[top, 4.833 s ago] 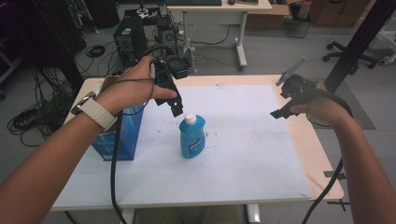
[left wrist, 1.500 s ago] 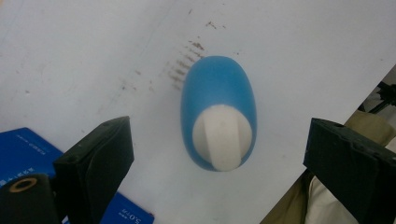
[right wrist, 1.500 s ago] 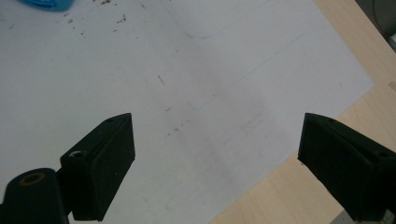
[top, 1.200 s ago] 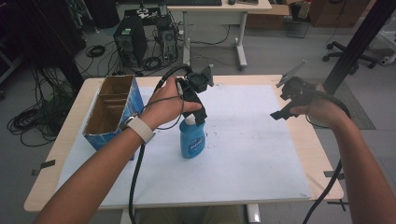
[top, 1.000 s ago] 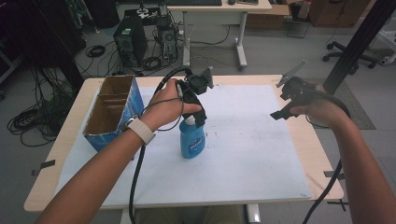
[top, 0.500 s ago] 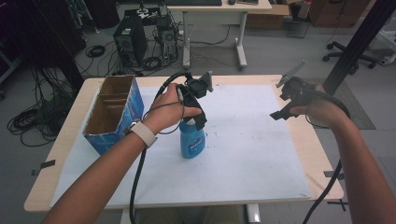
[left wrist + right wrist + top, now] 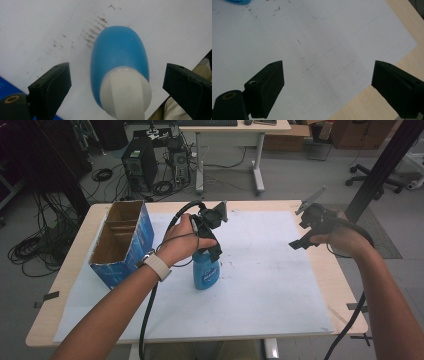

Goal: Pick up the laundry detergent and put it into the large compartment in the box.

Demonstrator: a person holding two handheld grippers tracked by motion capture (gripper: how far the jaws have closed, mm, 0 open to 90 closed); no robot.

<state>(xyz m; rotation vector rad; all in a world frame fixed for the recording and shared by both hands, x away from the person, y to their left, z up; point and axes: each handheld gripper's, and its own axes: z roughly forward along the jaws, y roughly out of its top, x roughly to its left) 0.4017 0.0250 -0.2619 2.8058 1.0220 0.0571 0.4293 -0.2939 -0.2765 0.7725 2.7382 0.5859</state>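
Bottle [image 7: 119,57] (blue) sits between left gripper's [image 7: 117,82] spread jaws; right gripper [image 7: 327,87] hovers agape.

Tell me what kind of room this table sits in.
Most likely a lab or workshop office. A desktop computer tower stands on the floor among loose cables, a desk sits behind, and a wheeled office chair is parked at right.

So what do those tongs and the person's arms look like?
Both tongs are black. The left tongs have two chunky, blocky black pads, a brass-coloured ring at one base, and a grey plate on top. A thick black cable trails from them. The right tongs have a black cable too. The arms are bare, with no sleeves, and the left wrist wears a watch with a pale band.
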